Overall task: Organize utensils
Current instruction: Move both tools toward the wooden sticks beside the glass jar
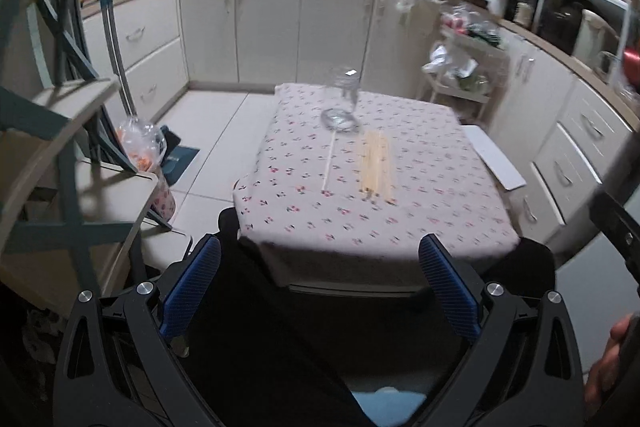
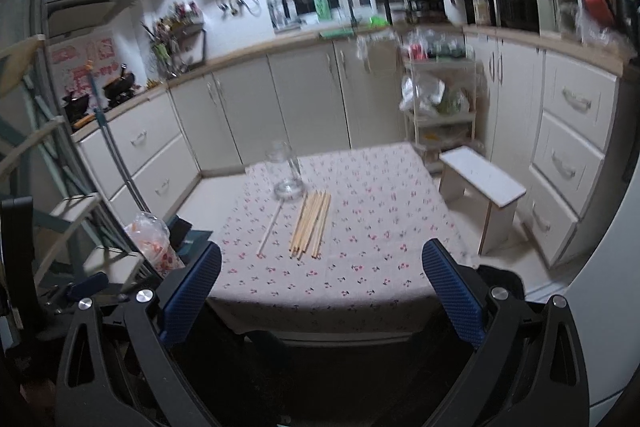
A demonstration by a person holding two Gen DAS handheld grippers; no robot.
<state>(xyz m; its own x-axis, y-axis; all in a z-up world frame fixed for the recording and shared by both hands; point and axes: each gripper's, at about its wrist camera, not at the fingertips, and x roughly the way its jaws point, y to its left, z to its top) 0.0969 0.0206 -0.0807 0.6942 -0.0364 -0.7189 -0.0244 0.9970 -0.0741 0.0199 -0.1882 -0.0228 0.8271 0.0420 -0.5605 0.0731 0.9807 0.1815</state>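
A bundle of wooden chopsticks [image 1: 377, 167] [image 2: 312, 223] lies on a small table with a cherry-print cloth [image 1: 420, 195] [image 2: 380, 227]. A single white stick [image 1: 329, 159] [image 2: 273, 227] lies to their left. An empty glass jar [image 1: 343, 98] [image 2: 286, 169] stands upright just beyond them. My left gripper [image 1: 320, 267] is open and empty, held short of the table's near edge. My right gripper [image 2: 322, 273] is open and empty, also short of the near edge.
A white low stool [image 2: 480, 191] [image 1: 496, 159] stands right of the table. A bag with orange contents [image 1: 140, 147] [image 2: 152, 235] sits on shelving at the left. Cabinets line the back and right walls. A cart [image 2: 436, 107] stands at the back right.
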